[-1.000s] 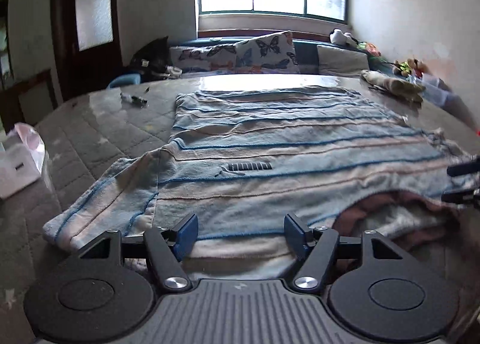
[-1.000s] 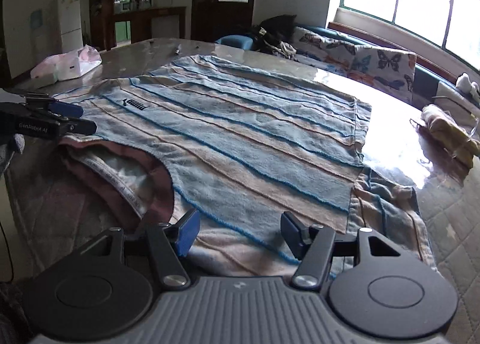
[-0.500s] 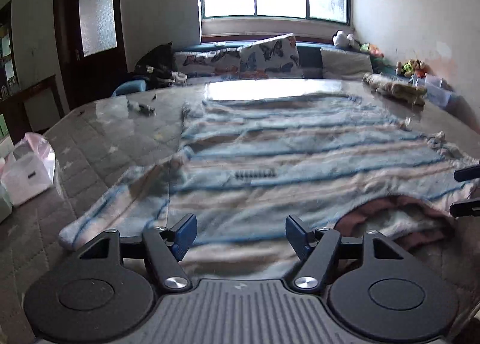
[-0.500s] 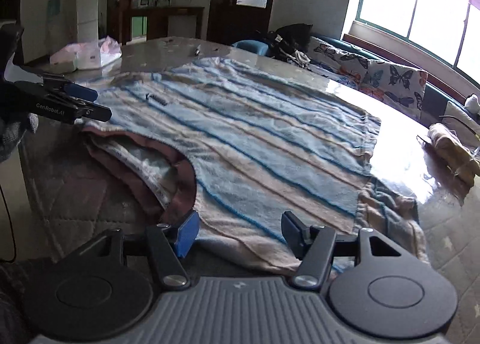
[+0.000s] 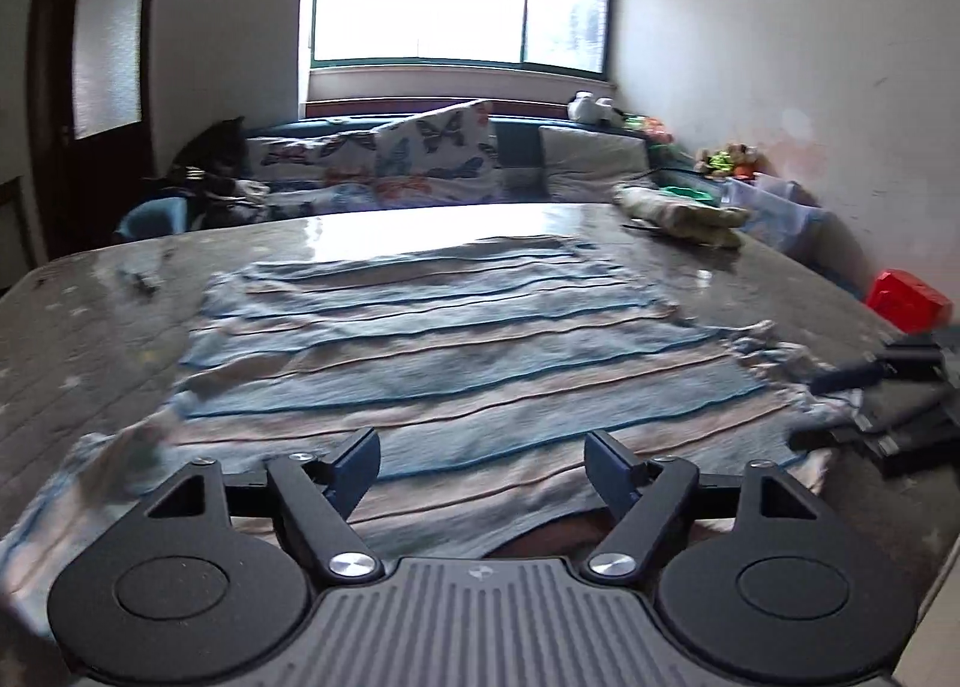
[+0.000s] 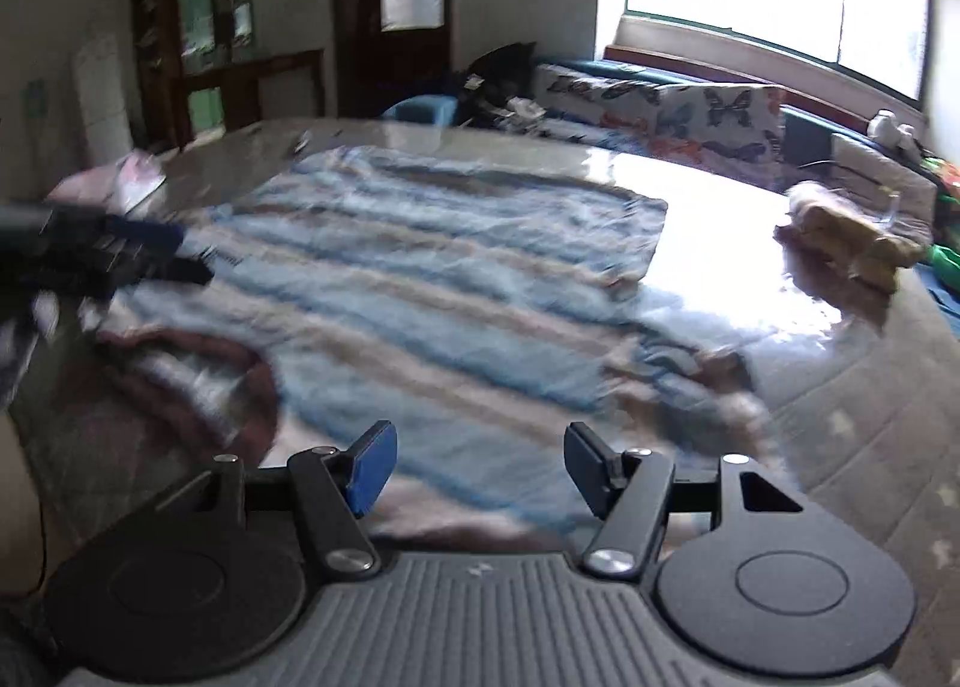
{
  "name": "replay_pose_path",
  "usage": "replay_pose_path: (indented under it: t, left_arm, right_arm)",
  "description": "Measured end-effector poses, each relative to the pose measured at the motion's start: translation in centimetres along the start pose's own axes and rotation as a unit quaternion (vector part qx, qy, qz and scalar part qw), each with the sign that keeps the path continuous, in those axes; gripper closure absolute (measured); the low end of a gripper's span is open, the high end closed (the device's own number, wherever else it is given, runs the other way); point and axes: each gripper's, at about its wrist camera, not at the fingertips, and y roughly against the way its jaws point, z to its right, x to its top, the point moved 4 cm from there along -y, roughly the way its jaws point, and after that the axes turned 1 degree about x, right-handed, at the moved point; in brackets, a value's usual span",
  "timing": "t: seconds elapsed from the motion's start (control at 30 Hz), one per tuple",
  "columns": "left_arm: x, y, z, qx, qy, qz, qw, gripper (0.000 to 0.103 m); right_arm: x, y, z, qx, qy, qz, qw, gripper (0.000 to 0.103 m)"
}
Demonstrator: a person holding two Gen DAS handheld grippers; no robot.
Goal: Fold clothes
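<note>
A blue, white and tan striped shirt [image 5: 444, 339] lies spread flat on the grey quilted table [image 5: 78, 339], its brownish collar nearest me. My left gripper [image 5: 483, 462] is open and empty above the shirt's near edge, left of the collar. My right gripper [image 6: 477, 465] is open and empty above the near edge, right of the collar [image 6: 240, 375]. The shirt also shows in the right wrist view [image 6: 432, 291]. The right gripper appears at the right of the left wrist view [image 5: 864, 405]. The left gripper appears at the left of the right wrist view [image 6: 120, 255].
A folded yellowish cloth [image 5: 678, 213] lies at the table's far right corner, also seen in the right wrist view [image 6: 852, 237]. A pink-white bag [image 6: 126, 177] sits at the far left. A butterfly-print sofa [image 5: 420, 159] stands under the window. A red box [image 5: 909, 297] is at right.
Both grippers have risen and pulled back from the shirt, so the views look higher into the room. Both stay open and empty. The shirt lies where it was.
</note>
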Motion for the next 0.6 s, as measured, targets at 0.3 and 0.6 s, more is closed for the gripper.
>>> replay_pose_path:
  t: [0.3,0.6]
  left_arm:
    - [0.3,-3.1,5.4,-0.060,-0.032,-0.018,0.9975,0.024]
    - [0.3,-5.8,10.5,-0.110,-0.087,-0.032,0.9896,0.024]
  right_arm:
    - [2.2,-3.8,5.3,-0.021,-0.046,-0.007,0.999,0.040]
    - [2.0,-5.8,7.0,-0.009,-0.082,-0.018,0.996,0.040]
